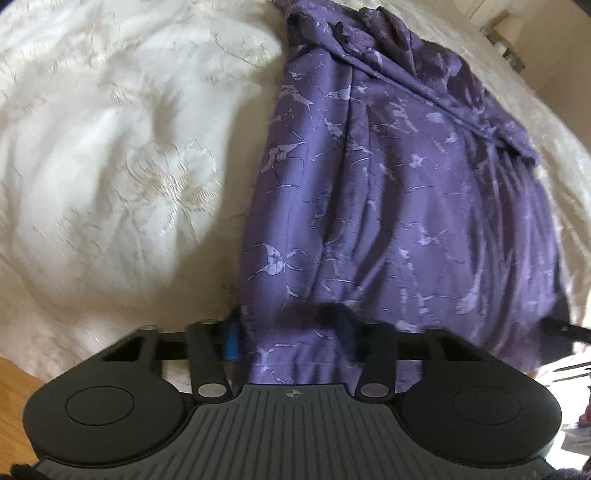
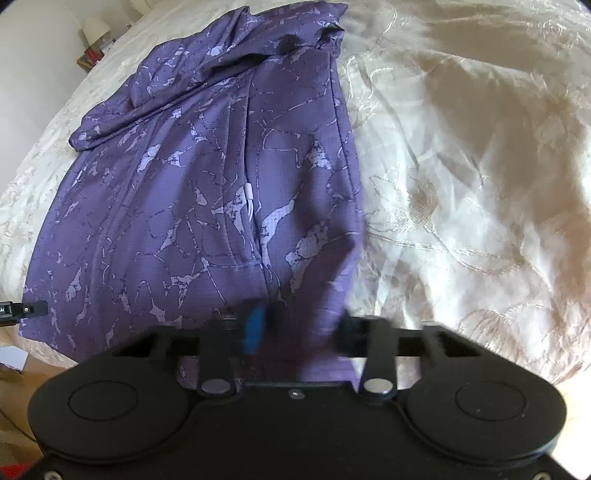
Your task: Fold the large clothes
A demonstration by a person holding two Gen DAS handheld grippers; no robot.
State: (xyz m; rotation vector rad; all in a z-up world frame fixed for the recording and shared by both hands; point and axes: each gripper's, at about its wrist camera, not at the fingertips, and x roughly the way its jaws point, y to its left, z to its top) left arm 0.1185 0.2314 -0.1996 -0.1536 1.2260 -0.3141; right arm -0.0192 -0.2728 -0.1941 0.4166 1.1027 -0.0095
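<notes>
Cream bedspread [image 1: 110, 155], embroidered with a flower pattern and sunlit in patches, fills the background of both views, with wooden floor showing at the near edge of the bed. On it lies the purple garment [image 1: 388, 192], marbled with pale lilac; its long axis runs straight away from both grippers, hem nearest, the gathered, rumpled top end farthest. A sleeve lies folded diagonally across the far part.

Both hands sit at that near hem. The left gripper [image 1: 291, 332] has its jaws narrowed on the hem's left corner, cloth bunched between the blue pads and draping over toward the camera; it looks pinched, though blur softens the contact. The right gripper [image 2: 299, 328] is the same story at the hem's right corner: jaws drawn in, purple fabric between them, apparently clamped. Each hand is equally near its own corner, so neither leads.

My read: the next move is a lift of the hem and a carry away along that long axis, toward the top end.

Writing? None legible. A small crosshair mark [image 1: 291, 394] sits on the left gripper's ribbed body, and a pale tag [image 2: 248, 192] shows at the garment's centre seam, too small to read. Beyond the bed, a lamp [image 2: 94, 27] stands by the wall.
</notes>
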